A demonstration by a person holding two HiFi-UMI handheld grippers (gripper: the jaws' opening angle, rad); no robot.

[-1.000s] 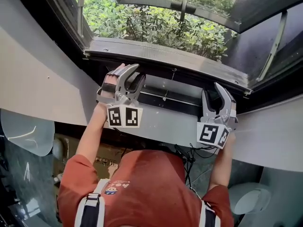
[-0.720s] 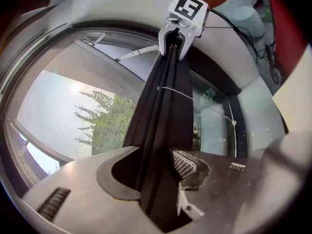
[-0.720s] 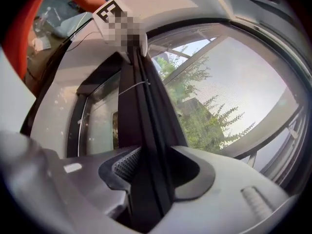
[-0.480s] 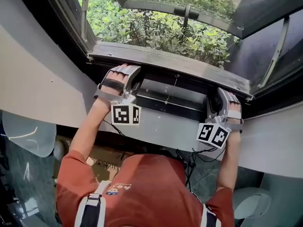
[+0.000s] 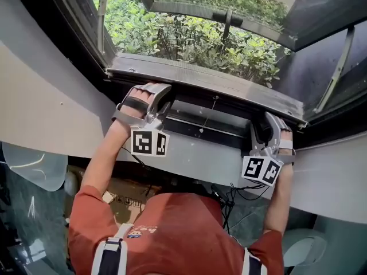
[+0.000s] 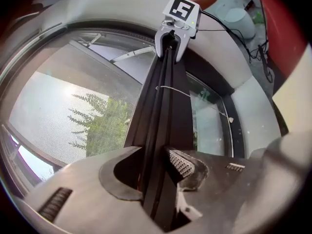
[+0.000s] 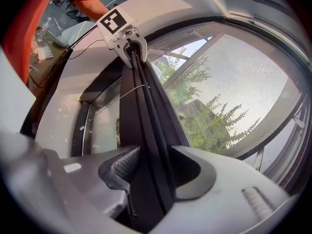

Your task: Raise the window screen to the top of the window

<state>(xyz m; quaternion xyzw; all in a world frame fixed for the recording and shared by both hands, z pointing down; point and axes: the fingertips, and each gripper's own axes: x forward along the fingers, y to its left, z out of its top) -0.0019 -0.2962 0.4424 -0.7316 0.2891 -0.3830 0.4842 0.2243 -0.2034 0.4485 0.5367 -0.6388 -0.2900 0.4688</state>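
Just above the grey sill (image 5: 200, 159) runs the window screen's dark bottom rail (image 5: 221, 134).

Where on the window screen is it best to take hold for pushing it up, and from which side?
Grip the dark bottom rail near both ends, coming from the room side with jaws straddling it: it is a long, thin bar, so two spread grips should keep it straight. The left gripper is closing on it; the right gripper is opening, rail between its jaws.
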